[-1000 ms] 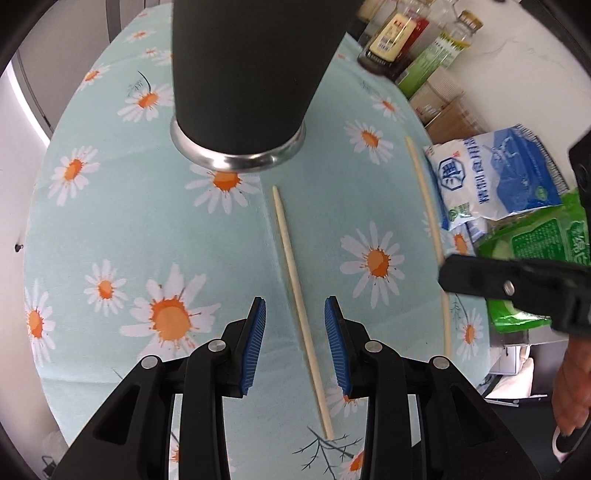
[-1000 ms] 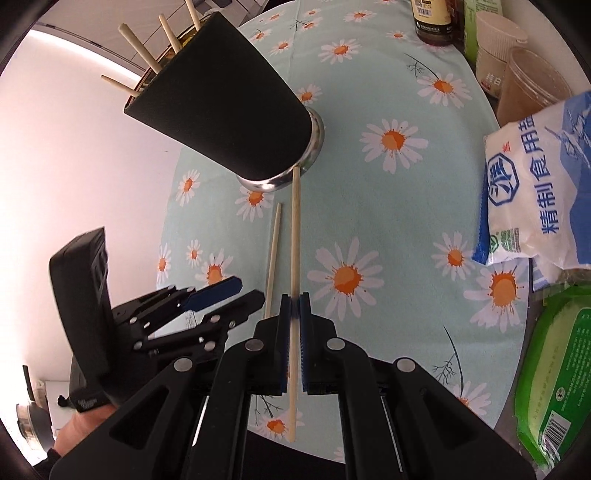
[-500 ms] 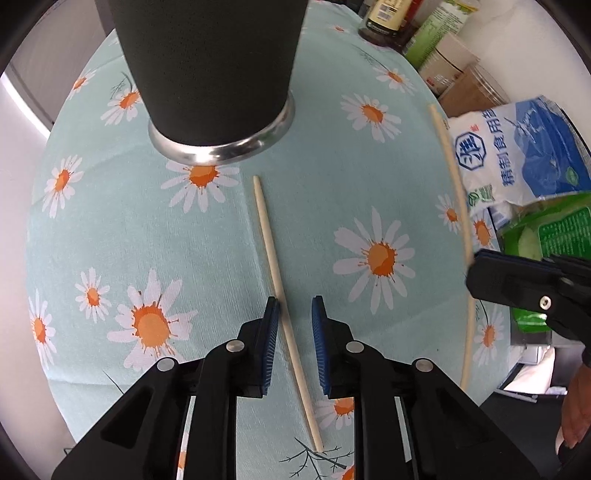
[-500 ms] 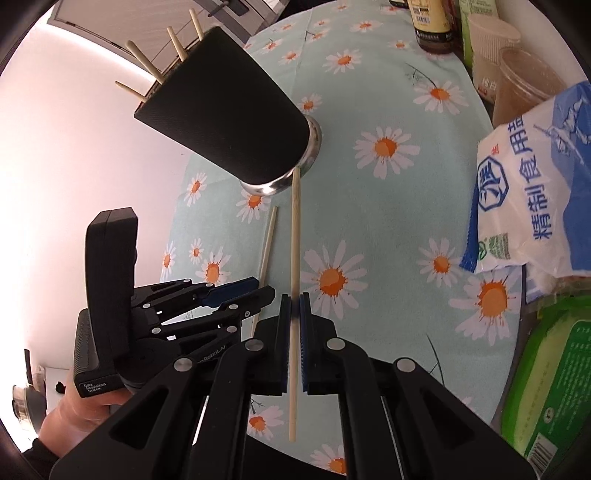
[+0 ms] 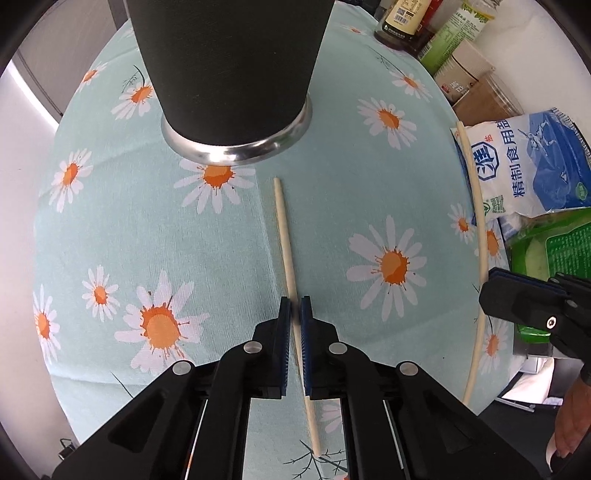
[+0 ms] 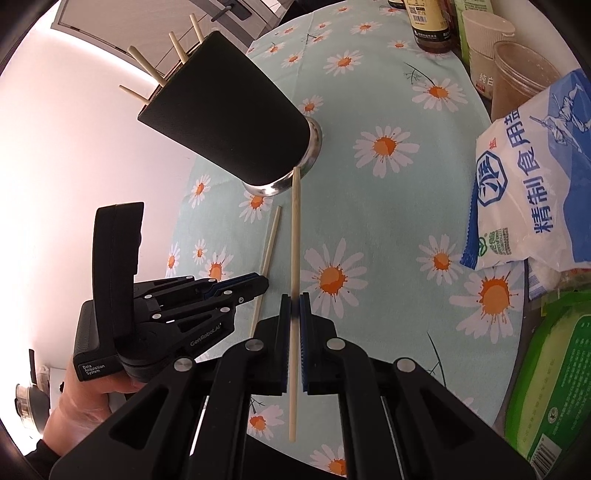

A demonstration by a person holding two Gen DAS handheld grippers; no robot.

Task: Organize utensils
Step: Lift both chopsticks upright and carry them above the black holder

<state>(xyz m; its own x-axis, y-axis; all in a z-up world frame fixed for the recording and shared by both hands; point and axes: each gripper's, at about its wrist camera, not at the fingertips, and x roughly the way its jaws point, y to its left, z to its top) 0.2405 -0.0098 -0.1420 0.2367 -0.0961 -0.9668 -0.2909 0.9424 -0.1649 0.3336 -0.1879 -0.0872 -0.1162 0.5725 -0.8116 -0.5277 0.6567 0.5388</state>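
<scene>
A round worktop point(image 5: 229, 236) under a pale green cloth printed with orange-centred daisies fills both views. On it stands a tall black holder point(image 6: 236, 122) with a shiny metal foot ring, flaring upward; four pale chopstick ends point(image 6: 177, 48) stick out of its top in the right wrist view. Along the far right edge of the worktop lie a white and blue salt bag point(image 6: 535, 177) and a green packet point(image 6: 554, 373), with a dark sauce bottle point(image 6: 428, 22), a ribbed paper cup point(image 6: 484, 40) and a clear plastic cup point(image 6: 524, 77) beyond them.

The left claw point(image 5: 295, 310) sits low over the cloth, its blue pads narrowed to a slit around a chopstick on the cloth point(image 5: 286, 243). That stick lies flat, its far tip pointing toward the holder's foot and stopping short of it, its near end running back under the claw.

The right claw point(image 6: 294, 301) is pinched tight on a second chopstick point(image 6: 295, 229), held clear above the cloth. Its far tip reaches the holder's metal ring in the right wrist view; whether it touches cannot be told. Seen from the left wrist, this stick point(image 5: 476, 221) runs up beside the salt bag.
</scene>
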